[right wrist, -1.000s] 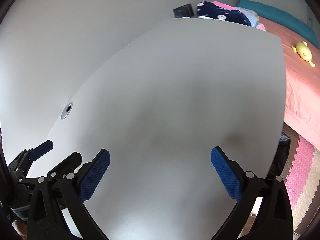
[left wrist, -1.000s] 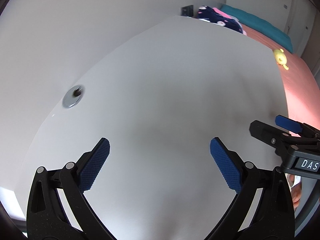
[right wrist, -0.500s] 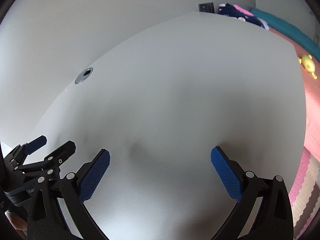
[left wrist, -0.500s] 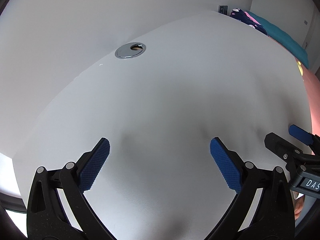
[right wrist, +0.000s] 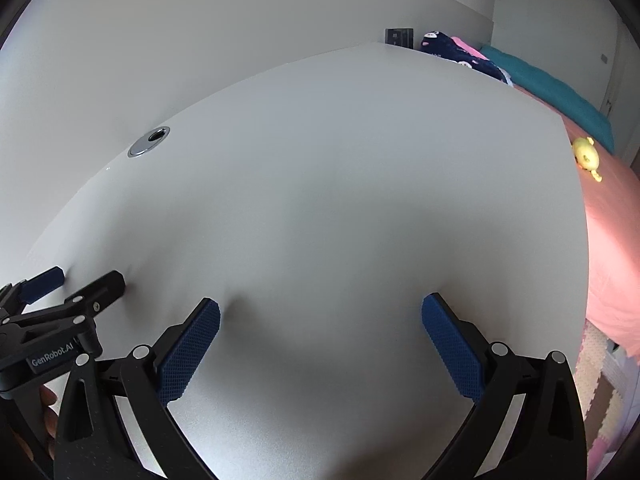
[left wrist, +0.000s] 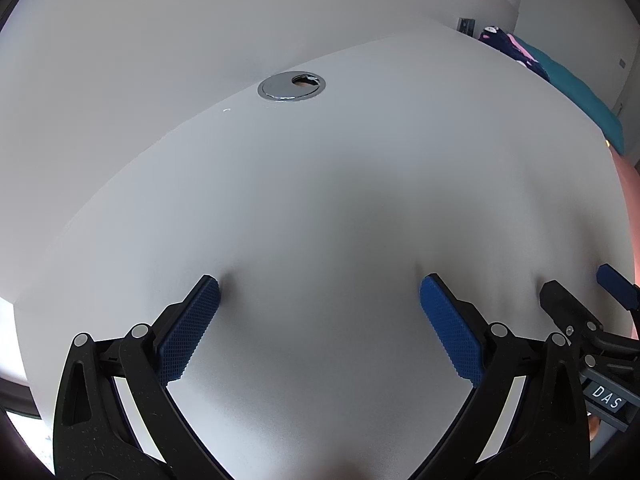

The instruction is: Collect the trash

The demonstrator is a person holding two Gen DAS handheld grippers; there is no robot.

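No trash shows in either view. My left gripper [left wrist: 320,284] stands open with its blue pads close over the white desk [left wrist: 340,200], nothing between them. My right gripper [right wrist: 320,308] is open too, low over the same desk [right wrist: 340,180], and holds nothing. In the left wrist view the right gripper [left wrist: 580,284] appears at the right edge, fingers apart. The left gripper [right wrist: 86,278] lies at the left edge of the right wrist view, also apart.
A chrome cable grommet [left wrist: 291,86] sits in the desk near the wall [right wrist: 149,142]. Beyond the desk's right edge lies a bed with a pink cover [right wrist: 612,240], a teal pillow [right wrist: 560,96], a yellow toy [right wrist: 586,153] and dark patterned cloth [right wrist: 452,50]. Foam floor mats [right wrist: 600,380] lie below.
Both grippers have swung left and dropped toward the desk; the grommet moved from the left edge to upper centre in the left wrist view. Both stayed open.
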